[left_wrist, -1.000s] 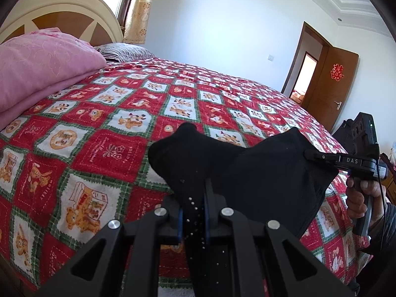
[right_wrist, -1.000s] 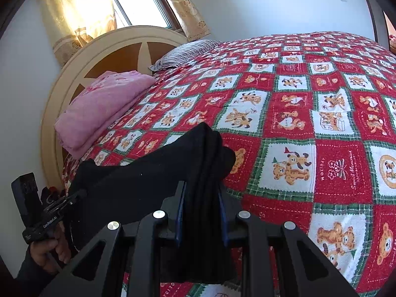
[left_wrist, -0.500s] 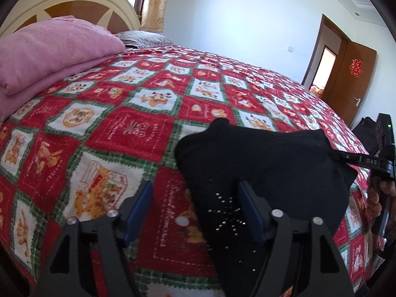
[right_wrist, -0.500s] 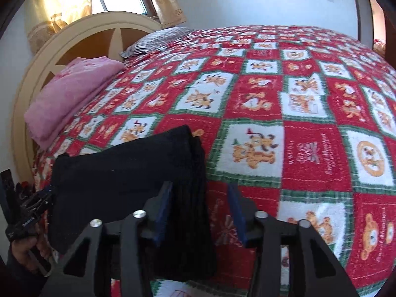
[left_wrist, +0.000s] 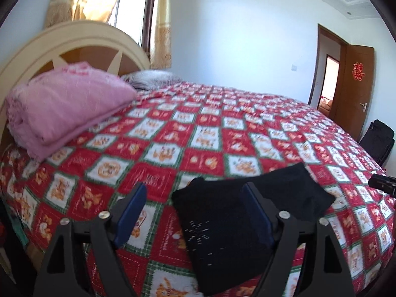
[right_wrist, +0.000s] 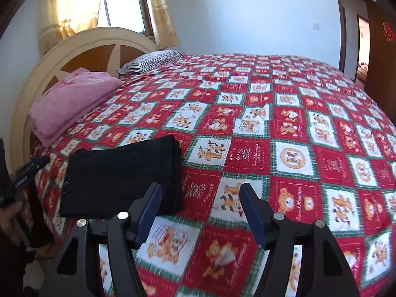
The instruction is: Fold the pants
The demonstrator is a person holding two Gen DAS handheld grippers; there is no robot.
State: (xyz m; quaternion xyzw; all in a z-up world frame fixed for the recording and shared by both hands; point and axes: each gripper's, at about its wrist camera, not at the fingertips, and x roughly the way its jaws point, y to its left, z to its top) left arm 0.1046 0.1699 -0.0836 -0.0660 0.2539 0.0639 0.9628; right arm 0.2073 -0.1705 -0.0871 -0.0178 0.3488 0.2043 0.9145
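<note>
The black pants [left_wrist: 222, 222] lie folded into a thick rectangle on the red patterned bedspread [left_wrist: 198, 136], near the bed's front edge. My left gripper [left_wrist: 194, 210] is open and empty, held above and just behind the pants' left end. In the right wrist view the folded pants [right_wrist: 118, 173] lie flat at the left. My right gripper [right_wrist: 199, 210] is open and empty, just right of the pants' right end. The tip of the other gripper [right_wrist: 29, 168] shows at the far left.
A folded pink blanket [left_wrist: 64, 104] lies by the cream headboard [left_wrist: 74, 39], with a striped pillow [right_wrist: 151, 60] behind it. A brown door [left_wrist: 356, 84] stands open at the right, with a black bag [left_wrist: 377, 141] on the floor beside the bed.
Both grippers have opened and let go of the pants, which now lie flat on the bed. Both grippers have drawn back and up from the pants.
</note>
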